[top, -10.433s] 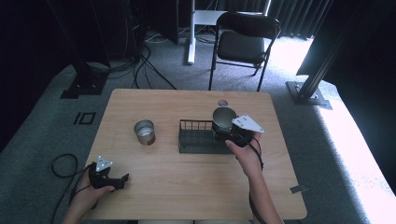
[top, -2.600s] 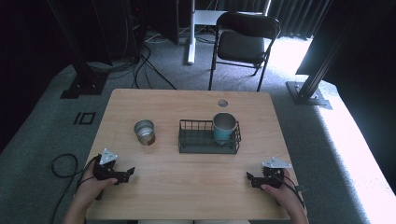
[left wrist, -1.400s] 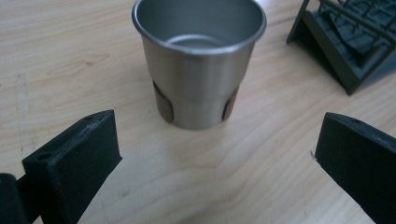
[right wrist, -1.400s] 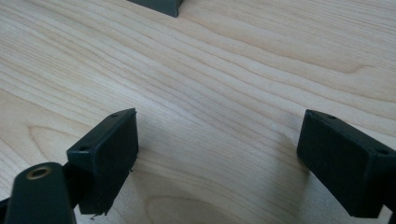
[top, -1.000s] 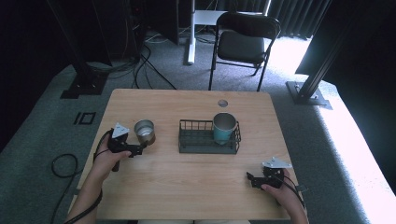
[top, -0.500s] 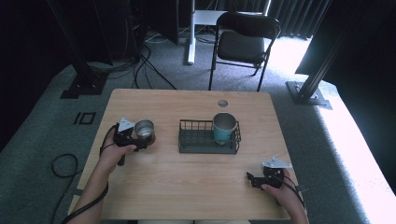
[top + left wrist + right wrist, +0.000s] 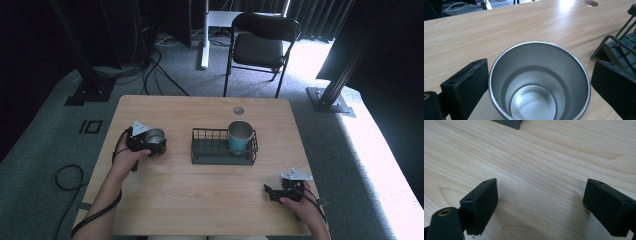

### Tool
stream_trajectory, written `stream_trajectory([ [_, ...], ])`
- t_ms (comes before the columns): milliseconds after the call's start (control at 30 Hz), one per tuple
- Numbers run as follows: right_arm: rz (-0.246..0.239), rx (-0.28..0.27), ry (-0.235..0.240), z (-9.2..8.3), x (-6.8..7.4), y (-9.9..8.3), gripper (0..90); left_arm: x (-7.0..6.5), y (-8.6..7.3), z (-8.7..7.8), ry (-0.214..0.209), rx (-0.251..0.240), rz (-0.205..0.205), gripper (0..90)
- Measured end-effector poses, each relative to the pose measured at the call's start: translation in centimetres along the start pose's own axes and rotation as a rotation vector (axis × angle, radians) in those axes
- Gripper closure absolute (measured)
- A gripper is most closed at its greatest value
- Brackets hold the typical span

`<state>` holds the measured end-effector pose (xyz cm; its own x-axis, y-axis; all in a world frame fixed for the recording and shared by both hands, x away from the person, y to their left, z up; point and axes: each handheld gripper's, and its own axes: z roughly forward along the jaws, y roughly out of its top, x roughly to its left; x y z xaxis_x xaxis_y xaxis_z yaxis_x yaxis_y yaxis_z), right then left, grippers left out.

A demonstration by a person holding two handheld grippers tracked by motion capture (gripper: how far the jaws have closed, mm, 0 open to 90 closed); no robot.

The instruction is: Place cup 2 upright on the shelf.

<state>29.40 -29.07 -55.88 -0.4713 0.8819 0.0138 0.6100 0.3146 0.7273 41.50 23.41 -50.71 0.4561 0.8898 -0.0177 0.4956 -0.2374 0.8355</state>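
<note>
In the left gripper view the bottom edge cuts off the near rim of the steel cup [image 7: 539, 82], and we cannot tell whether the right-hand pad [image 7: 614, 87] touches its wall. The wire rack [image 7: 621, 42] runs off the right edge. From above, the left gripper [image 7: 150, 145] hides part of that cup, and the teal cup's [image 7: 240, 136] base sits behind the rack wires, perhaps on its floor.

Left gripper [image 7: 159, 144] sits at the high view's left, jaws spread, having just been closing. Right gripper [image 7: 269, 192], lower right, rests with jaws apart.
</note>
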Motion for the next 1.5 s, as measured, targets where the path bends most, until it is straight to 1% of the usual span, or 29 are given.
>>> stream_trajectory([
  [67,0.000,0.000,0.000,0.0,0.0,0.0,12.2,0.0,0.1,0.2,0.011,-0.002,0.001,2.8],
  [133,0.001,0.000,0.001,0.0,0.0,0.0,12.2,0.0,0.2,0.3,0.010,0.001,0.007,2.8],
  [200,0.001,0.000,0.001,0.0,0.0,0.0,12.2,-0.1,0.2,0.4,0.022,0.009,0.028,3.0],
  [233,0.001,0.000,0.001,0.0,0.0,0.0,12.2,-0.2,0.2,0.5,0.025,0.011,0.030,3.9],
  [367,0.001,0.000,0.000,0.0,0.0,0.0,12.2,-0.2,0.2,0.5,0.029,0.015,0.028,5.2],
  [400,0.001,0.000,0.000,0.0,0.0,0.0,12.2,-0.2,0.1,0.6,0.032,0.013,0.017,5.2],
  [433,0.000,0.000,0.000,0.0,0.0,0.0,12.2,-0.2,0.1,0.6,0.029,0.017,0.015,7.3],
  [533,-0.001,0.000,0.000,0.0,0.0,0.0,12.2,-0.1,0.0,0.8,0.027,0.027,0.012,7.7],
  [600,0.000,0.000,0.000,0.0,0.0,0.0,12.2,-0.1,-0.1,0.8,0.037,0.039,0.012,8.6],
  [633,0.000,0.000,0.000,0.0,0.0,0.0,12.2,-0.1,-0.1,0.9,0.034,0.037,0.008,11.7],
  [667,0.000,0.000,0.000,0.0,0.0,0.0,12.2,-0.1,-0.1,0.9,0.032,0.030,0.000,12.9],
  [700,-0.001,0.000,0.000,0.0,0.0,0.0,12.2,-0.2,-0.1,0.8,0.032,0.030,0.001,13.4],
  [767,-0.001,0.000,-0.001,0.0,0.0,0.0,12.2,-0.1,-0.1,0.8,0.034,0.026,-0.005,13.8],
  [833,-0.001,0.000,-0.001,0.0,0.0,0.0,12.2,0.0,-0.1,0.8,0.033,0.012,0.000,14.0],
  [900,0.000,0.000,0.000,0.0,0.0,0.0,12.2,0.1,-0.1,0.8,0.016,0.000,-0.012,14.0],
  [933,0.000,0.000,0.000,0.0,0.0,0.0,12.2,0.1,-0.1,0.7,0.014,-0.004,-0.019,14.0],
  [1000,-0.001,0.001,-0.001,0.0,0.0,0.0,12.2,0.1,0.1,0.5,0.013,-0.011,-0.021,14.0],
  [1200,-0.003,0.002,-0.003,0.0,0.0,0.0,12.2,-0.1,0.9,0.0,-0.003,-0.017,-0.013,14.1],
  [1433,-0.003,0.002,-0.004,0.0,0.0,0.0,12.2,-0.5,2.0,-0.7,-0.007,-0.025,-0.004,14.0],
  [1500,-0.003,0.002,-0.004,0.0,0.1,0.0,12.2,-0.7,2.3,-0.9,-0.012,-0.023,0.007,14.1],
])
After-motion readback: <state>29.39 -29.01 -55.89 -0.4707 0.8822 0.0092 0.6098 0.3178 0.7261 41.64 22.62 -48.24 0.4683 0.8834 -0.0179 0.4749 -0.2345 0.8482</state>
